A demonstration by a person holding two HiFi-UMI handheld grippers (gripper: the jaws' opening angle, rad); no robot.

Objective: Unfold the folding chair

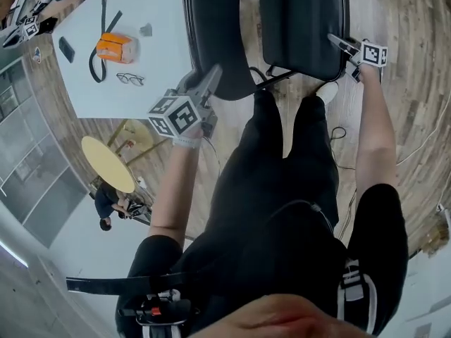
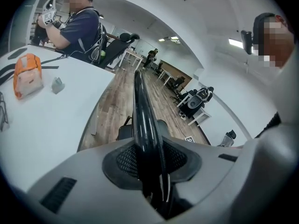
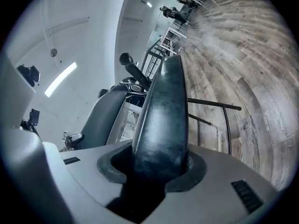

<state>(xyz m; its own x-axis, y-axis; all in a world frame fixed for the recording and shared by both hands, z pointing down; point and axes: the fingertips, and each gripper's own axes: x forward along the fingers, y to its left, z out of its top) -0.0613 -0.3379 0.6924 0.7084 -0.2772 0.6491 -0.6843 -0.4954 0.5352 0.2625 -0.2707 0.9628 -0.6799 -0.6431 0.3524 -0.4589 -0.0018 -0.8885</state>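
Black padded folding chair (image 1: 303,27) stands at my feet in the head view. Left gripper view: my left gripper (image 2: 150,164) clamps the thin glossy backrest (image 2: 141,106). Right gripper view: my right gripper (image 3: 159,167) clamps the thick seat cushion (image 3: 163,106). I judge it best to press the seat down smoothly while holding the backrest steady.

Open-plan office, white desks (image 2: 56,125), wheeled office chairs (image 2: 196,101), wood-plank floor (image 3: 252,78), ceiling strip lights (image 2: 236,42)

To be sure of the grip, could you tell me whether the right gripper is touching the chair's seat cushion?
Touching. The right gripper view shows the seat cushion wedged between the jaws of the right gripper, with both pressing on its faces.
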